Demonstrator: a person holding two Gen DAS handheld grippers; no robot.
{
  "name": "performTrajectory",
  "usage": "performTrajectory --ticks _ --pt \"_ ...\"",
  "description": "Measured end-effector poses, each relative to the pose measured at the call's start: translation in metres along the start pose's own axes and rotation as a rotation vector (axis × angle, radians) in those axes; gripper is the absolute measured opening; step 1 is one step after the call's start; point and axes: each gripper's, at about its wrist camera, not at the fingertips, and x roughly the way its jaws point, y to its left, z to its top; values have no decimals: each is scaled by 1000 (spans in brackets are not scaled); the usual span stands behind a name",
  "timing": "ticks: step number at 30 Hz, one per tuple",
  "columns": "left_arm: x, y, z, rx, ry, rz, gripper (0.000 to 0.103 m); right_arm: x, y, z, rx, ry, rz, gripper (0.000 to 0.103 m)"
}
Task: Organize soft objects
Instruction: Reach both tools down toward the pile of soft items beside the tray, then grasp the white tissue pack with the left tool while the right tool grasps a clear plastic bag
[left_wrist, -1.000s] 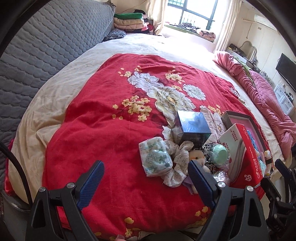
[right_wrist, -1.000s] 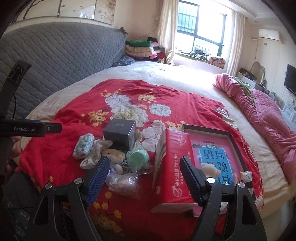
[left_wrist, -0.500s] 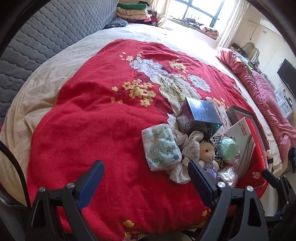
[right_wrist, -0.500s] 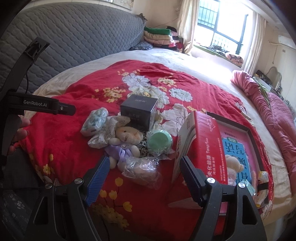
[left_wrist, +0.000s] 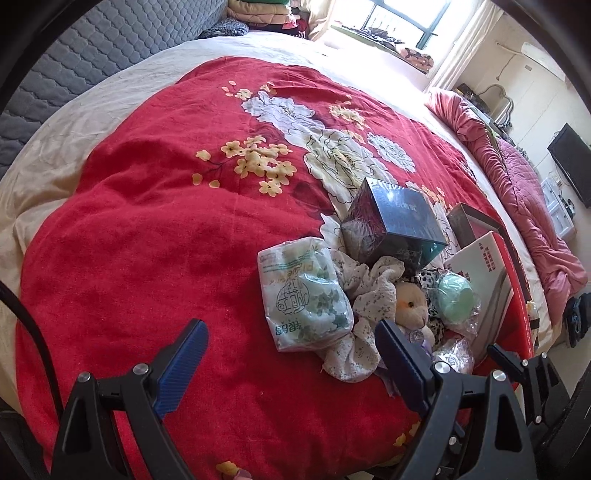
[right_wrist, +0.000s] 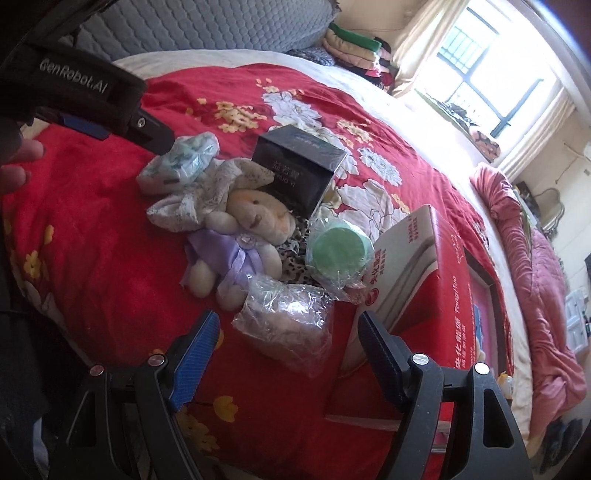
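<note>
We see the bed (left_wrist: 122, 229), its red blanket (right_wrist: 103, 229) holding a pile near the foot edge: red box (right_wrist: 439, 295), black box (left_wrist: 399, 218), tissue pack (left_wrist: 303, 299), teddy (right_wrist: 251, 225). Both claws, left (left_wrist: 291, 362) and right (right_wrist: 291, 347), gape wide, empty.

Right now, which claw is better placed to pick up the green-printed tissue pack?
Probably the left claw. It is open, and the tissue pack lies just ahead of its fingers. The right claw faces a clear plastic bag instead.
</note>
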Motion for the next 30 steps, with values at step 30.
performTrajectory --ticks 30 --pt "68 23 22 -130 71 -141 64 12 -10 -4 58 -18 55 48"
